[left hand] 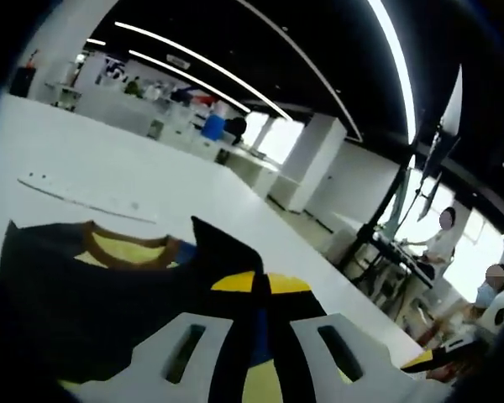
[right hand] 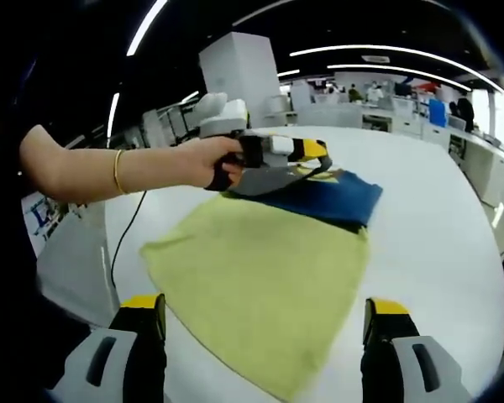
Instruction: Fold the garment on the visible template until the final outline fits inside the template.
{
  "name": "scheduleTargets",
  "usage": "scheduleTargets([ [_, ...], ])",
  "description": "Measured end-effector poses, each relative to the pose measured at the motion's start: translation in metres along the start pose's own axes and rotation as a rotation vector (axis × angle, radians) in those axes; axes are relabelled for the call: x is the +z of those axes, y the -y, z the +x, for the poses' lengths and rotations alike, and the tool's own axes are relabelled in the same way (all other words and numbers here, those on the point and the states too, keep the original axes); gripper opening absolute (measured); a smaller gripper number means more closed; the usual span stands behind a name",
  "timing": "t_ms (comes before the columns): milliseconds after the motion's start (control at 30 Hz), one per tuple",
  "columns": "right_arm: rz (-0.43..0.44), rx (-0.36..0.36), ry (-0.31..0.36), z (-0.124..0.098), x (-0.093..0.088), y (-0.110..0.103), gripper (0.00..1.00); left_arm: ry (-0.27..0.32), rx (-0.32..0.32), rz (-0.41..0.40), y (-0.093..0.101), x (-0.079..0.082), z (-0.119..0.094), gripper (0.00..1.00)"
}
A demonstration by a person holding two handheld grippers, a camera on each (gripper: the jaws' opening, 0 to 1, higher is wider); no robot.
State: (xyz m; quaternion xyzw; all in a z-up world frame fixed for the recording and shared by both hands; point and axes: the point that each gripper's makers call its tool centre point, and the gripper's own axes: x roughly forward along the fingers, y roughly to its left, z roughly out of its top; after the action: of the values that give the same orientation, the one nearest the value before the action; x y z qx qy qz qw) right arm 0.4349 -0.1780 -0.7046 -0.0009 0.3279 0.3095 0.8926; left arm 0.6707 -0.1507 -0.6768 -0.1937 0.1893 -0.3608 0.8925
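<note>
- In the right gripper view my right gripper (right hand: 265,336) has its jaws spread wide and empty, hovering over the near edge of the garment (right hand: 260,277).
- The garment lies on the white table (right hand: 437,227), yellow-green side up nearest me, with a dark blue part at its far end.
- At that far blue end, my left hand (right hand: 206,164) brings the left gripper (right hand: 315,155) down onto the cloth.
- In the left gripper view the left gripper (left hand: 265,336) has its jaws pressed together on a dark fold of the garment (left hand: 109,294), lifted into a peak just past the tips; the brown-trimmed collar (left hand: 126,248) sits beyond it.
- I judge the folding as under way: one fold at the blue end is in hand, and the yellow-green part is still spread flat.
- I cannot pick out any template outline around the garment, so I cannot judge fit.
- I can read no brand, label or writing on the garment or the table.
</note>
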Motion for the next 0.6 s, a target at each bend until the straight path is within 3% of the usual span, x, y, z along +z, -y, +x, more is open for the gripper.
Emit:
scheduleTargets([
  [300, 0.003, 0.008, 0.001, 0.002, 0.0, -0.001, 0.98, -0.039, -0.039, -0.004, 0.011, -0.013, 0.007, 0.0],
  [600, 0.006, 0.007, 0.013, 0.002, 0.003, 0.002, 0.98, -0.092, -0.014, -0.016, 0.007, -0.031, 0.016, 0.0],
])
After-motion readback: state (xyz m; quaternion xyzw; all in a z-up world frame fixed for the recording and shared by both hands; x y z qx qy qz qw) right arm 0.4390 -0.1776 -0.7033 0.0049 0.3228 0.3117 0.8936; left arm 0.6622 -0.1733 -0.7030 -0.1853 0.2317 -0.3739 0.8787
